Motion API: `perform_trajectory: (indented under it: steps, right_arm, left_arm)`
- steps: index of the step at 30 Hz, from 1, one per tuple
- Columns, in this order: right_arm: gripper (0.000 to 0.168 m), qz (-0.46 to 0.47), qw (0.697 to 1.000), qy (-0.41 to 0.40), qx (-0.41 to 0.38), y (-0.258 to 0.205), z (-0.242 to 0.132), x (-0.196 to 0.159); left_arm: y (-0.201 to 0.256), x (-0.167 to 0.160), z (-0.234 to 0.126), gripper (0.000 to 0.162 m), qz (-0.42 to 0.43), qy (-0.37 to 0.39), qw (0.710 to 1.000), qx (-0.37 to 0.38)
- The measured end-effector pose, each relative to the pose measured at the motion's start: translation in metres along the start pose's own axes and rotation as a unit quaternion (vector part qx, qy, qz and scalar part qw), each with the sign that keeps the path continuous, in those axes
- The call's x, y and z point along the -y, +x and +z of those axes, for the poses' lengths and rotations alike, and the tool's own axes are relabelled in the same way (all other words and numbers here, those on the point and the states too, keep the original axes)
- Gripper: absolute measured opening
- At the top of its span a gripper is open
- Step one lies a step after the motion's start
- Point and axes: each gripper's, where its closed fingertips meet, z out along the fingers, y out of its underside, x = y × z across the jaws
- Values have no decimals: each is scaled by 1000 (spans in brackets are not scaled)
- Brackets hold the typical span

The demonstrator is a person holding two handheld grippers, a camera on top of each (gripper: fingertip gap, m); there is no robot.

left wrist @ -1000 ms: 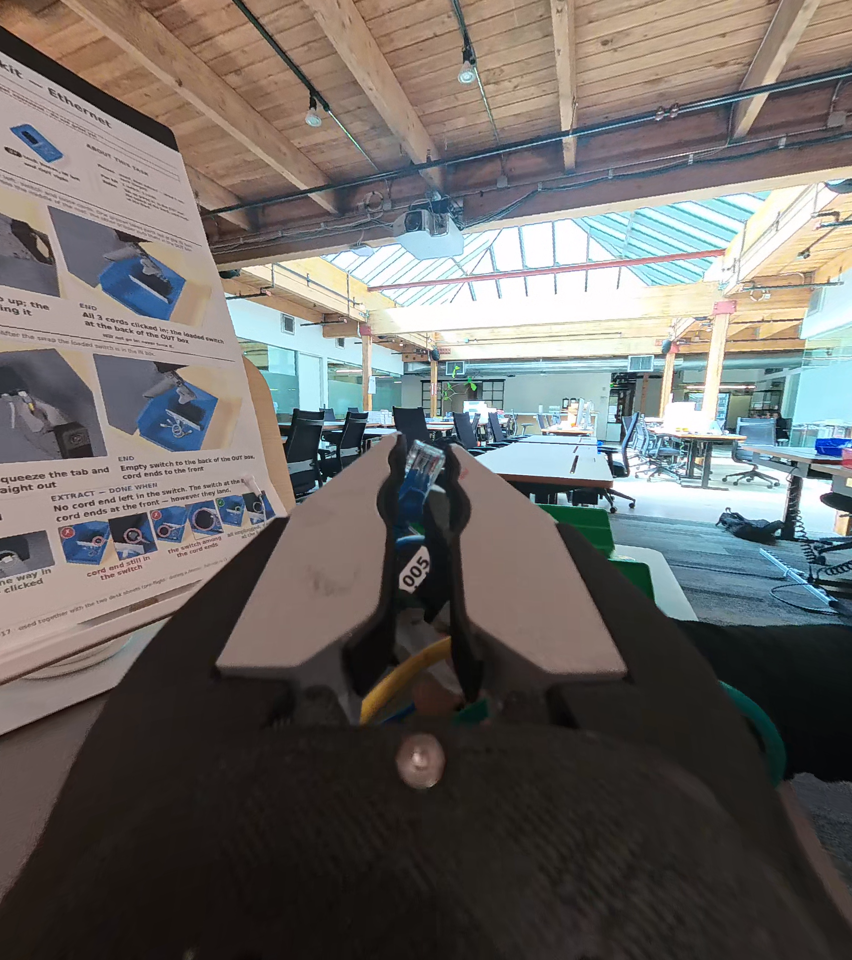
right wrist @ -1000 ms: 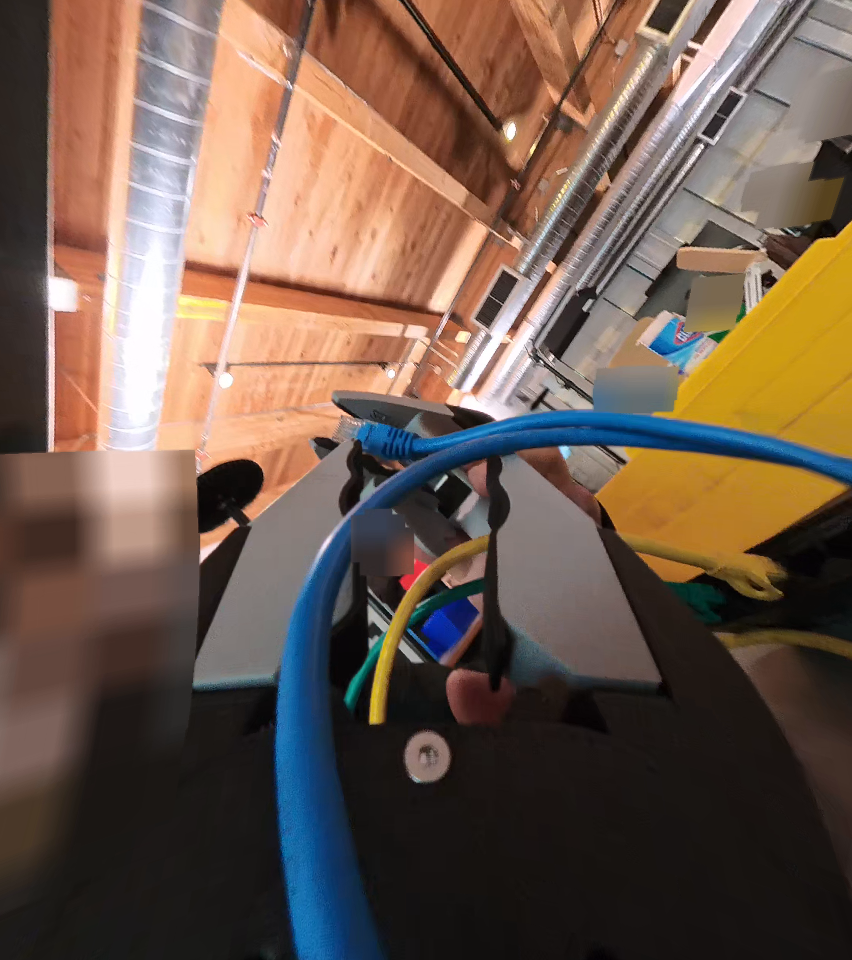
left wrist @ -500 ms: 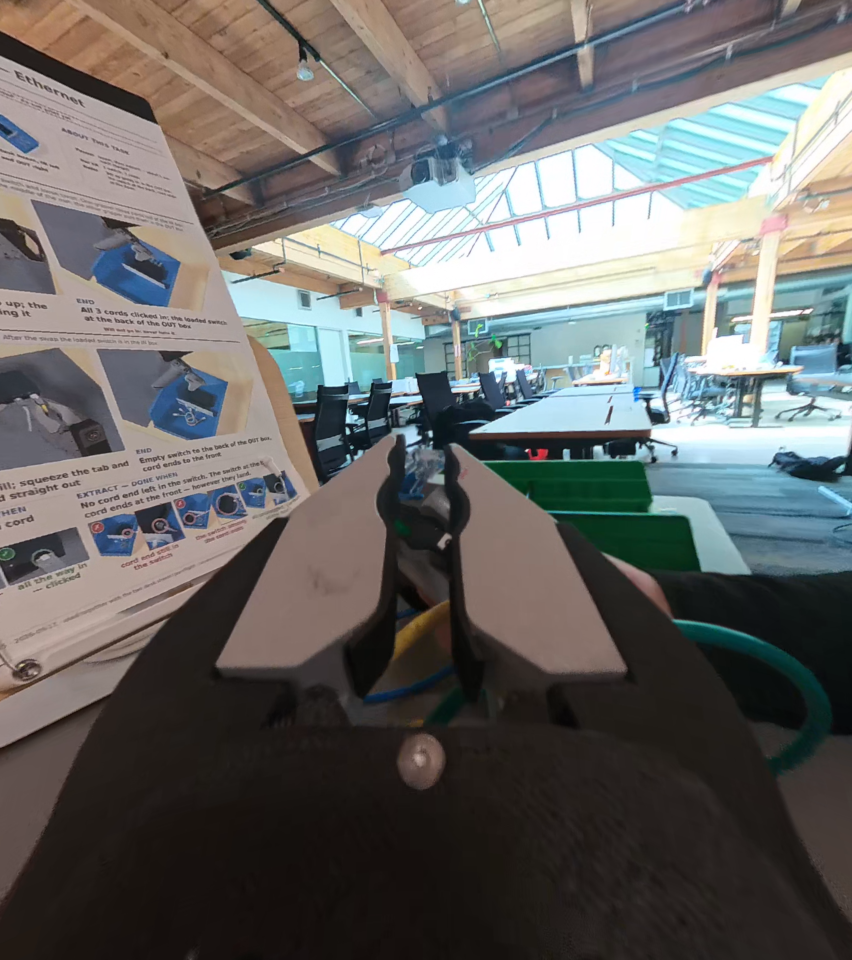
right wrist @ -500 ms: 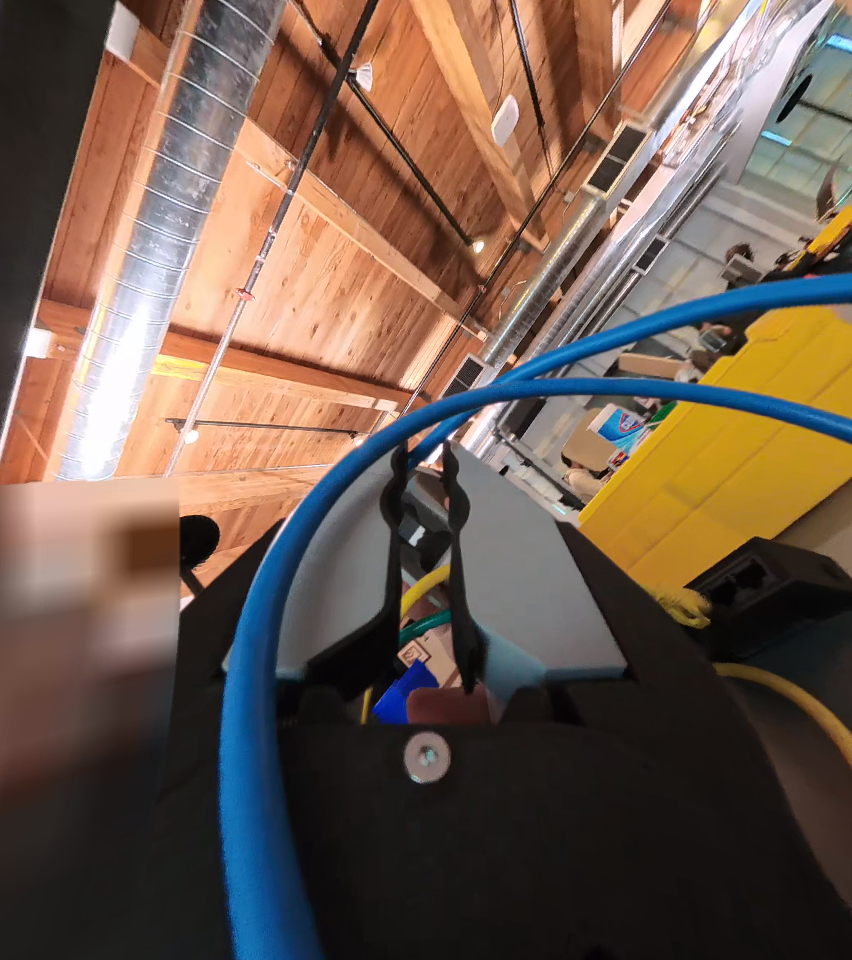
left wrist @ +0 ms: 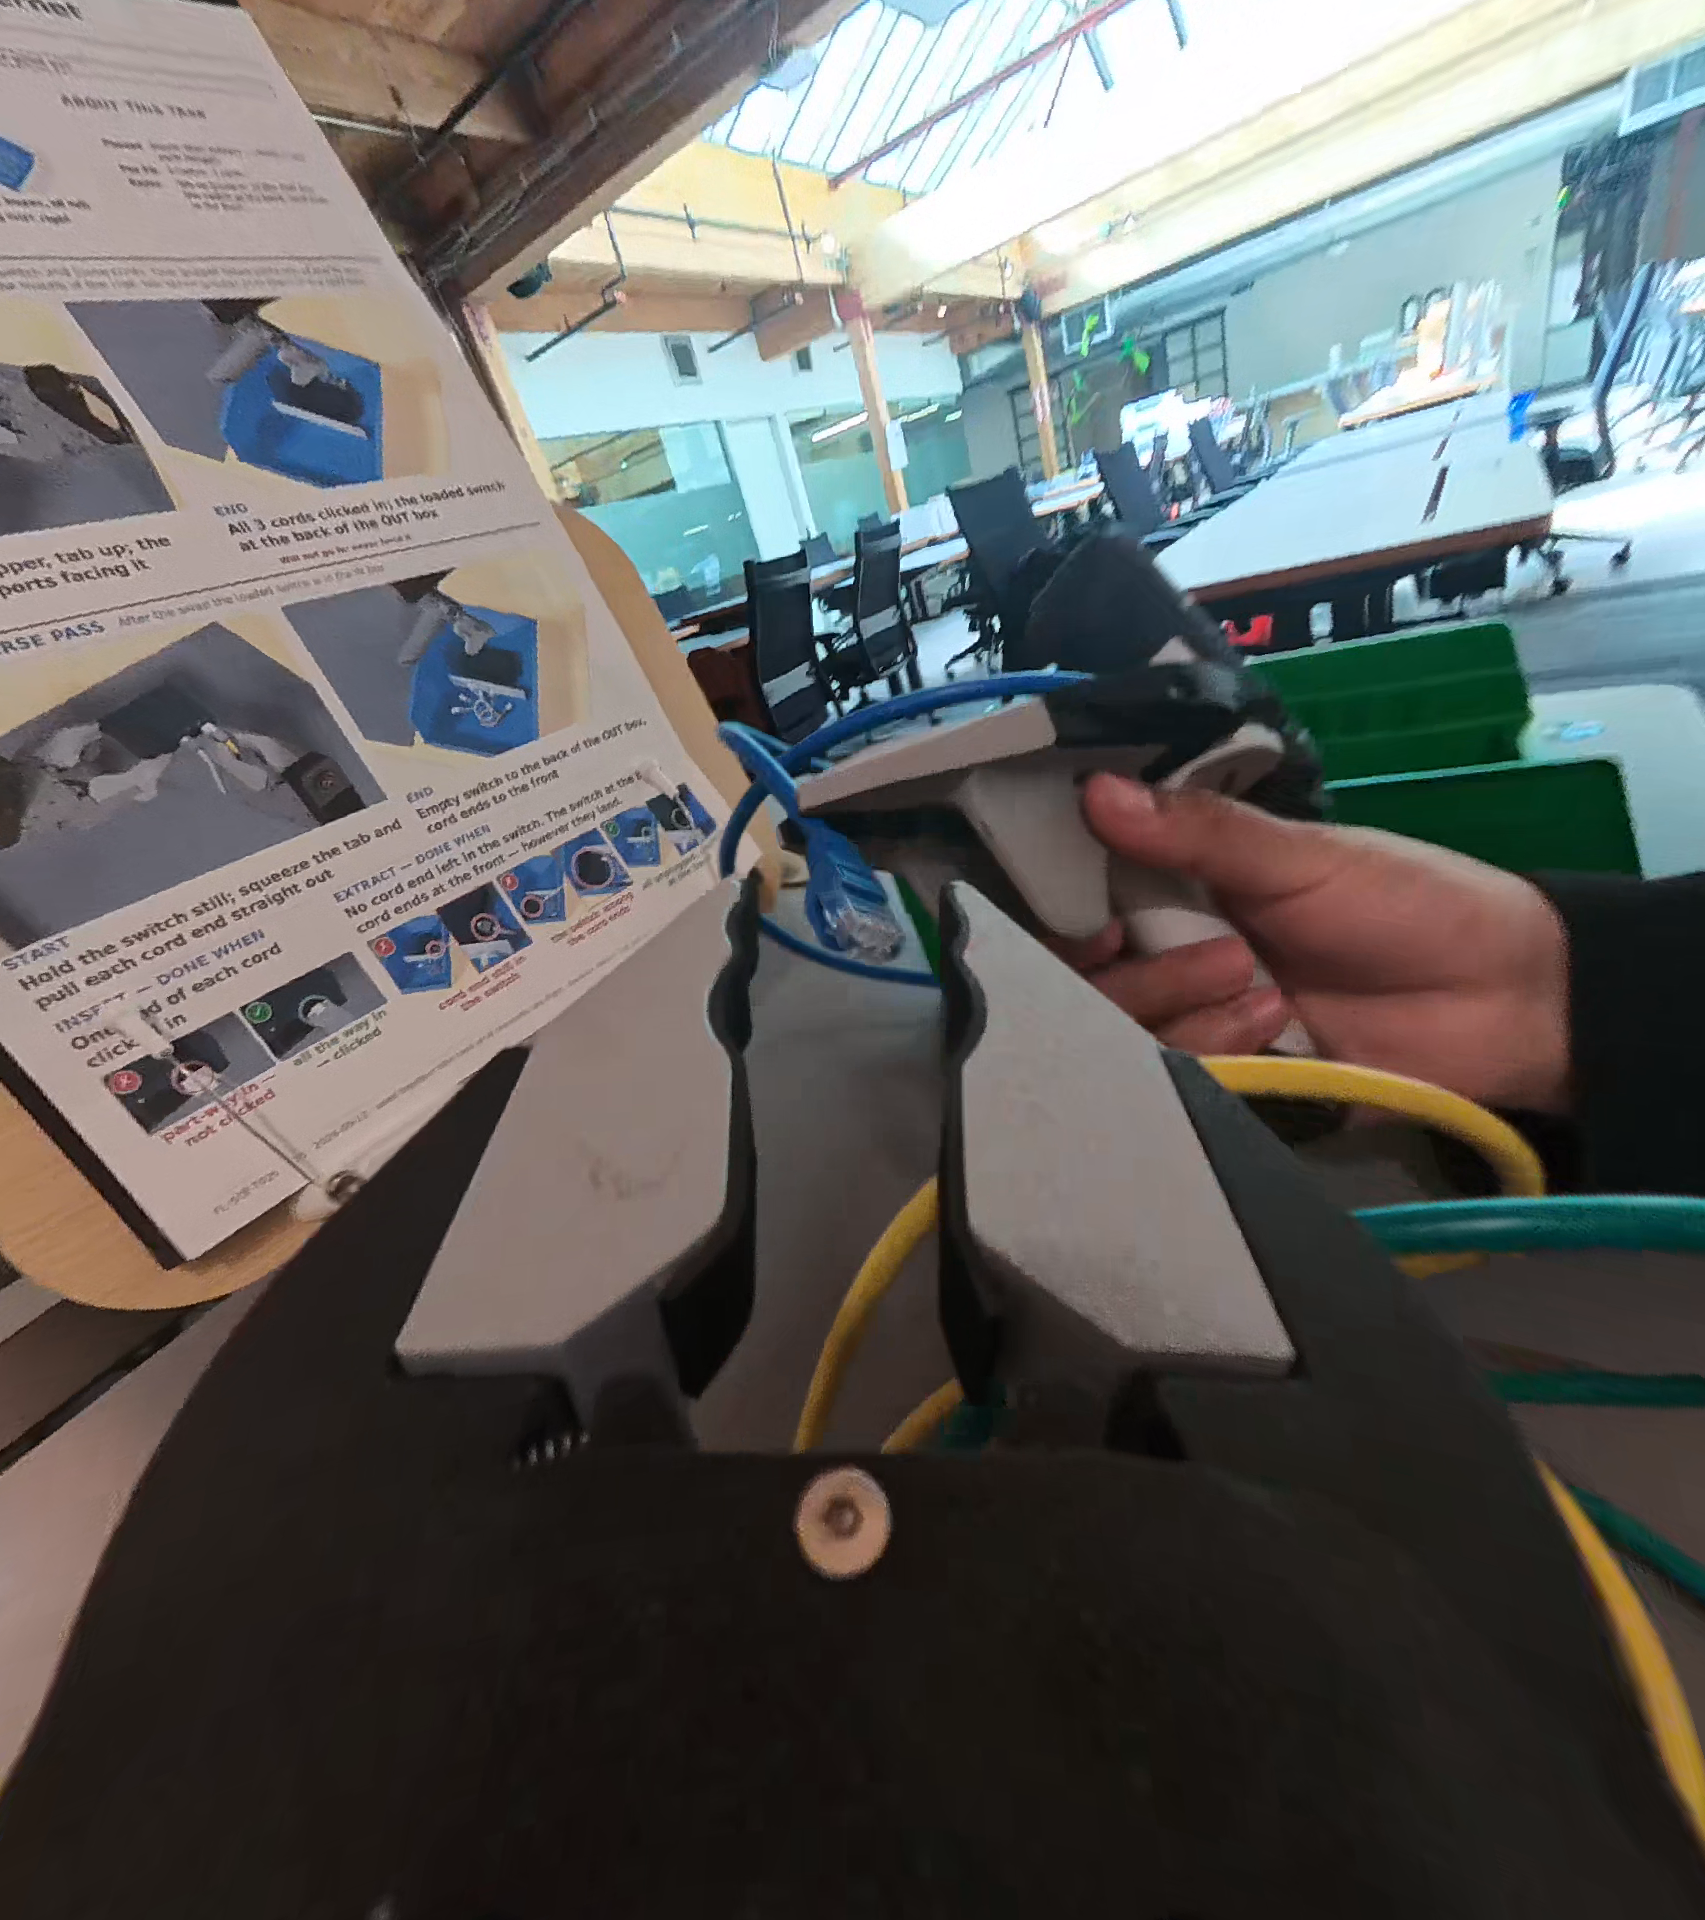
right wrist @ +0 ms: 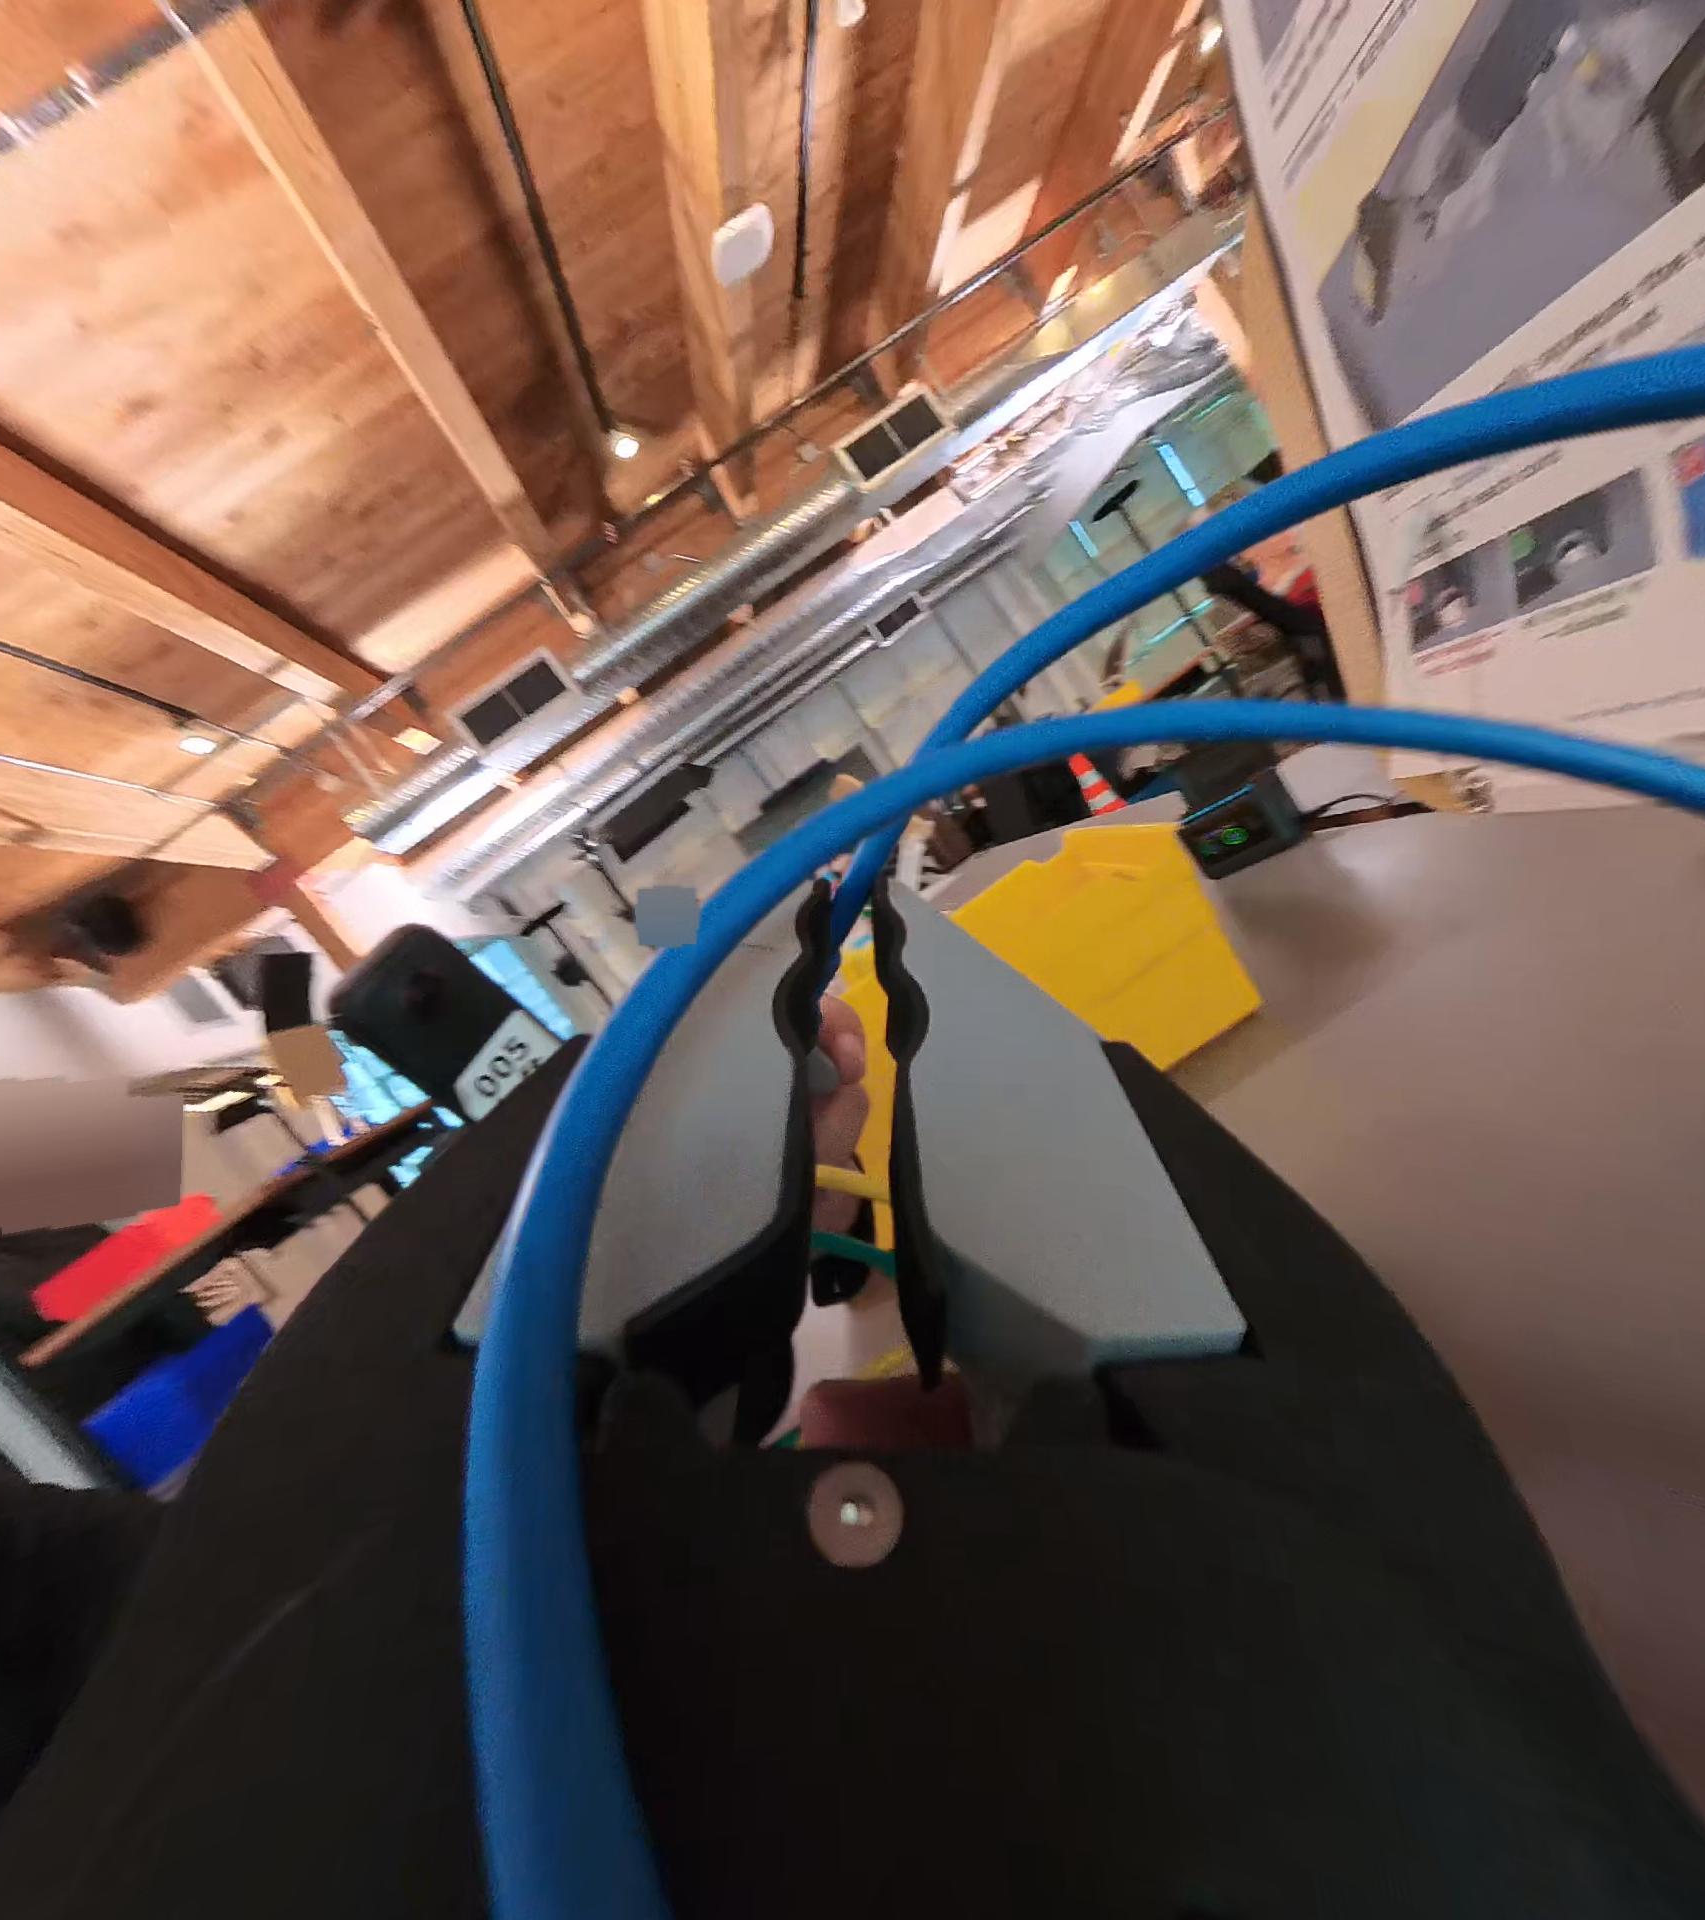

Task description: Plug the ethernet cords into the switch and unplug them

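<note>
My left gripper (left wrist: 848, 914) is open and empty above the grey table (left wrist: 832, 1101). Just beyond its fingertips a blue ethernet plug (left wrist: 843, 904) hangs down with its clear tip lowest. My right gripper (right wrist: 846, 899) is shut on the blue cord (right wrist: 536, 1247), which loops over its body. It also shows in the left wrist view (left wrist: 812, 800), held sideways by a hand (left wrist: 1347, 956). A yellow cord (left wrist: 858, 1309) and a green cord (left wrist: 1575, 1226) lie on the table under my left gripper. The switch is not in view.
An instruction board (left wrist: 204, 623) stands at the left, and it shows in the right wrist view (right wrist: 1554, 416). Green bins (left wrist: 1430, 707) stand behind the hand. A yellow bin (right wrist: 1108, 935) and a small black device with a lit screen (right wrist: 1237, 831) sit on the table (right wrist: 1502, 1143). Left and right tips are no more than a few centimetres apart.
My left gripper has opened and let go of the blue plug it held. The plug now hangs from my right gripper, which has swung round toward the table and the board.
</note>
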Motion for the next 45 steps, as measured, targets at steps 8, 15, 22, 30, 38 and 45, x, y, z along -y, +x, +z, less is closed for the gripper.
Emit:
perform_trajectory:
  steps: [8,15,22,30,38,45]
  right_arm:
    - [4,-73,997,-16,-29,-5,3,-3]
    - [4,-125,989,-43,-58,-4,7,-11]
    - [5,-163,985,-50,-14,-23,8,-9]
    - [18,-132,987,-66,63,-41,10,-15]
    - [13,-140,983,-75,96,-56,11,-21]
    - [7,-129,981,-96,108,-59,13,-30]
  left_arm:
    - [2,-9,8,29,113,-37,991,53]
    - [-10,-17,6,11,219,-82,966,109]
    - [-19,4,-5,11,-87,27,996,12]
    - [-6,25,-17,10,-345,106,916,-175]
    - [8,22,-15,11,-409,85,877,-238]
    - [18,23,-15,11,-404,72,876,-255]
